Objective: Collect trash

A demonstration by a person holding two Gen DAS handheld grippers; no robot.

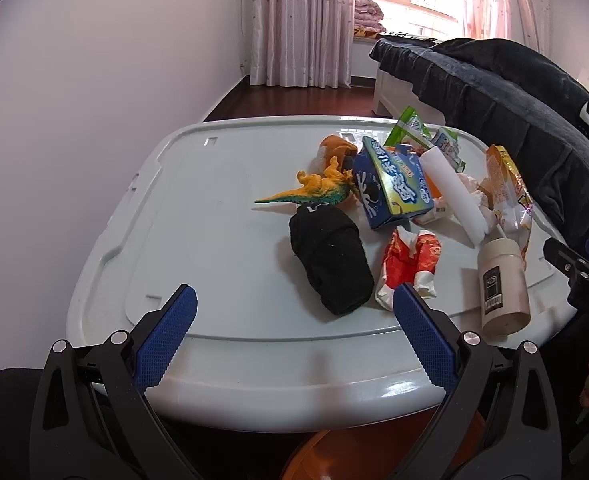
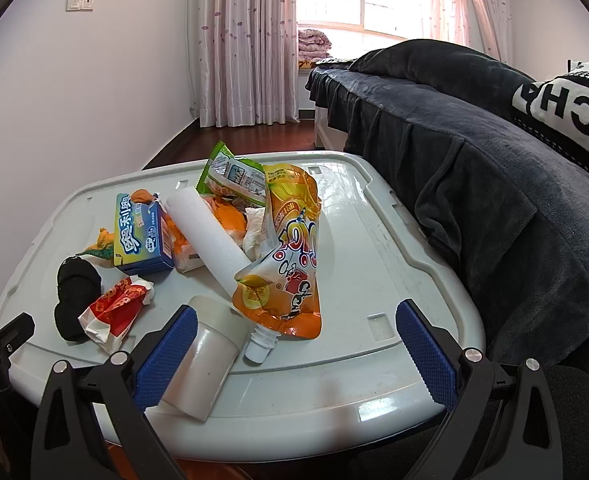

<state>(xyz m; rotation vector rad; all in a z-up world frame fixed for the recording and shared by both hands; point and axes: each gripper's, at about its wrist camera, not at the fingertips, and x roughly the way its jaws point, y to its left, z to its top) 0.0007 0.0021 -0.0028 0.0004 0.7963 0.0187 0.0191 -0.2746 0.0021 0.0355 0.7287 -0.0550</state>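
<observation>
A pile of trash lies on a white plastic lid [image 1: 222, 240] [image 2: 374, 248]: a blue snack box [image 1: 390, 184] [image 2: 140, 232], a white foam roll [image 1: 452, 196] [image 2: 210, 236], an orange drink pouch [image 2: 290, 252] [image 1: 510, 192], a crumpled red wrapper [image 1: 410, 268] [image 2: 114, 308], a beige jar [image 1: 502, 284] [image 2: 206, 356], a green wrapper [image 2: 234, 172], a toy dinosaur [image 1: 314, 190] and a black sock [image 1: 330, 260] [image 2: 74, 296]. My left gripper [image 1: 294, 320] hangs open over the lid's near edge, empty. My right gripper [image 2: 294, 340] is open too, its left finger beside the jar.
A bed under a dark blanket [image 2: 474, 160] borders the lid on the right, with a black-and-white pillow [image 2: 566, 112] on it. An orange object [image 1: 334, 456] shows below the lid's front edge. Curtains [image 2: 246, 40] and a window stand at the far wall.
</observation>
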